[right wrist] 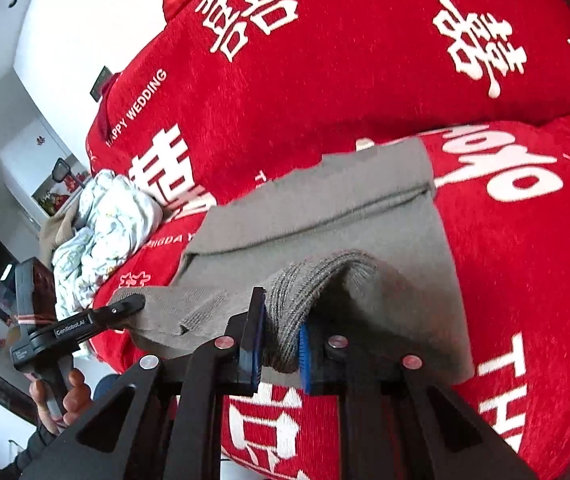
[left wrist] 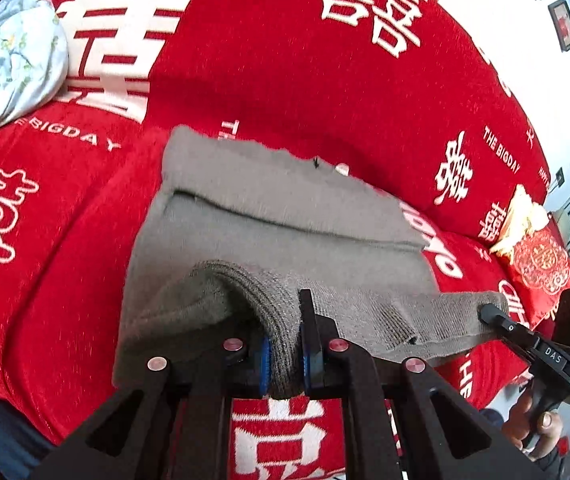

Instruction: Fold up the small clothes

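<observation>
Left wrist view: the left gripper (left wrist: 285,344) was seen clamped tight on a bunched ribbed edge of the grey knit garment (left wrist: 269,216), the cloth pinched between the blue pads (left wrist: 264,364) and nothing else caught there. From the grip the fabric was drawn up into a raised ridge, and beyond it the garment was spread flat across the red bedspread (left wrist: 277,60), with a fold line running across its middle and its far edge slightly blurred. To the right, the right gripper (left wrist: 489,312) was seen from the side, closed on another corner of the same near edge, with a hand (left wrist: 533,424) wrapped around its handle. A pale floral bundle of cloth (left wrist: 9,60) was lying at the far left of the bed, well apart from the garment, and a red embroidered cushion (left wrist: 541,264) was set at the far right.

In the right wrist view, the right gripper (right wrist: 281,344) was shown nearly closed on a thick roll of the garment's (right wrist: 325,216) ribbed hem, the cloth squeezed between its blue pads (right wrist: 304,360). The left gripper (right wrist: 135,304) was seen at the left, its tip pressed on the near edge of the cloth, held by a hand (right wrist: 65,396). The floral bundle (right wrist: 101,232) was seen beyond it on the bedspread (right wrist: 345,60), and white walls were visible past the bed.
</observation>
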Demonstrator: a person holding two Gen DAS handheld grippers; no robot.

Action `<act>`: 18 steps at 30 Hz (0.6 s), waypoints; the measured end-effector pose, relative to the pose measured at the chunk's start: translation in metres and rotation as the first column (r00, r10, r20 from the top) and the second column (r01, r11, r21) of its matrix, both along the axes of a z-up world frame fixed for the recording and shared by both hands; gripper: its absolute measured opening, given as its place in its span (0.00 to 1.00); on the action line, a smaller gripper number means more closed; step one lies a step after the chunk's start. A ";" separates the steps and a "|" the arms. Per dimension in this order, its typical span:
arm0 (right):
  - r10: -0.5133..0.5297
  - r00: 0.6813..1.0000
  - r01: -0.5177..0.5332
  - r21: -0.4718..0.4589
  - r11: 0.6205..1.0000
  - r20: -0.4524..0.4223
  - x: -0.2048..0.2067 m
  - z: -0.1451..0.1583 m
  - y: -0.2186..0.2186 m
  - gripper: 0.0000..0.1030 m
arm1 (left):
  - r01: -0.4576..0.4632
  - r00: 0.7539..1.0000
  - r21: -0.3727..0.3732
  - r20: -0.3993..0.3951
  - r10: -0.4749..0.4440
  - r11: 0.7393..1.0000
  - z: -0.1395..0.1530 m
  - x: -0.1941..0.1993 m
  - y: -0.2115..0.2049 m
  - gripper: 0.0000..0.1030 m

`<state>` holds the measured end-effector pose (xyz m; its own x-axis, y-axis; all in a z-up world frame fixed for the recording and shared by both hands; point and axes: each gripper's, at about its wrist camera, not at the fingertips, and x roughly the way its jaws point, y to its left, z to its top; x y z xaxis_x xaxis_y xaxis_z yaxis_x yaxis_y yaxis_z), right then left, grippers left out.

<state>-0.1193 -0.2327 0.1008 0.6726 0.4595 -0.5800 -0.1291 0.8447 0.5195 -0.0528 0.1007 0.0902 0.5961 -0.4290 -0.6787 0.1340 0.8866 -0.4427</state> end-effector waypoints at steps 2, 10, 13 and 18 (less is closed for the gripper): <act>-0.013 1.000 0.013 -0.003 1.000 0.000 0.005 0.003 -0.002 0.15 | -0.008 1.000 0.003 0.007 0.008 1.000 0.003 0.004 0.001 0.12; -0.034 0.999 0.034 -0.018 0.999 0.008 0.026 0.015 -0.004 0.15 | -0.019 0.999 0.036 0.049 0.017 0.999 0.020 0.021 -0.003 0.12; -0.037 0.999 0.037 -0.029 0.999 0.014 0.032 0.020 -0.003 0.15 | -0.020 0.998 0.040 0.059 0.018 0.999 0.025 0.028 -0.004 0.12; -0.042 0.999 0.043 -0.058 0.997 0.014 0.046 0.022 -0.005 0.15 | -0.026 0.998 0.051 0.055 0.023 0.998 0.028 0.042 -0.008 0.12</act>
<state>-0.0733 -0.2381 0.1227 0.6981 0.3964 -0.5963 -0.0986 0.8781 0.4683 -0.0108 0.0931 0.1183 0.6426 -0.3790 -0.6659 0.1342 0.9114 -0.3891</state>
